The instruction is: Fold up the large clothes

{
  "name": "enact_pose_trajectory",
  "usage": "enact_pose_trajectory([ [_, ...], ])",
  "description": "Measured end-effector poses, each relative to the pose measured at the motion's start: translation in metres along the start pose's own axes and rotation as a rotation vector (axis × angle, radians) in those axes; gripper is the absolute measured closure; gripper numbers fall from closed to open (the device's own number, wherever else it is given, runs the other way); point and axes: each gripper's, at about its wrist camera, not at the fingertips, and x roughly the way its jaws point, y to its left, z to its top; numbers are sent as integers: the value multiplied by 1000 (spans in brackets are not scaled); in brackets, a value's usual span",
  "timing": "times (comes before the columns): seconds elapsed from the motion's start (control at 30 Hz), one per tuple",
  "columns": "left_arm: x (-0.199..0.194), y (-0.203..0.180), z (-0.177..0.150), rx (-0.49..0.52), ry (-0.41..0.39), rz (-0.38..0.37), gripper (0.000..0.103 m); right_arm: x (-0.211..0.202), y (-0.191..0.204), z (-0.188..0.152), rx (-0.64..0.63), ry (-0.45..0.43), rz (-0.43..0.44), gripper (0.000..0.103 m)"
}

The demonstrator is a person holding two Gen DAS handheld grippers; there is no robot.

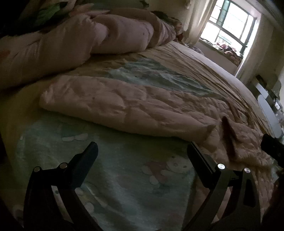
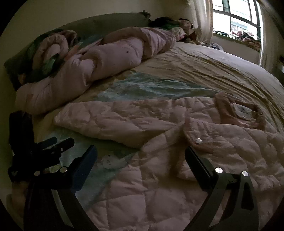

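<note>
Left gripper (image 1: 142, 147) hangs low over the bed, fingers spread wide and holding nothing. Under it is a bare stretch of the teal cartoon-print sheet (image 1: 113, 177). The pink quilted jacket (image 1: 124, 108) lies just beyond the fingertips, one sleeve stretched flat across the view from left to right. The right-hand finger sits just beside the jacket's near hem, though whether it touches the cloth is hard to tell in this dim light.

Over to the right gripper (image 2: 141, 151): also spread wide, also empty, hovering right above the jacket (image 2: 159, 186). The body of the garment fills the space between and below its fingers. A round snap button (image 2: 198, 140) shows on the front placket just past the right fingertip, and the collar with its white label (image 2: 244, 111) lies further off to the right. The sleeve runs away to the left, flat on the sheet.

The left gripper (image 2: 58, 144) shows at the left edge of the right wrist view, beside the sleeve, low over the sheet.

Room to move: plenty of open tan bedspread (image 2: 213, 71) beyond the jacket toward the window (image 2: 236, 16). A bundled pink duvet (image 2: 88, 67) lies along the headboard side, well apart from the jacket. The jacket's right side runs close to the bed's edge.
</note>
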Motion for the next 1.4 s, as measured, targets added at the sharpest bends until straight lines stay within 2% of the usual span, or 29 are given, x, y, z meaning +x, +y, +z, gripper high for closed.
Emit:
enact_pose_trajectory([
  [0.57,44,92,10,-223,46,52,9,62,53,9,-84,71,52,5],
  [0.63,48,101,12,-255,47,41,9,67,58,11,-91,74,59,5],
  [0.8,60,118,21,-310,21,13,9,80,63,11,-86,86,68,5],
  [0.97,73,140,30,-408,-11,-35,9,86,63,7,-78,101,75,5],
  [1.1,81,158,44,-443,-51,8,9,84,61,8,-82,97,68,5],
  [1.2,86,173,49,-497,-69,11,10,81,56,9,-78,87,53,5],
  [1.33,89,187,53,-549,-89,40,22,81,50,10,-65,81,34,5],
  [1.4,89,188,55,-548,-99,48,39,81,46,11,-55,78,24,5],
])
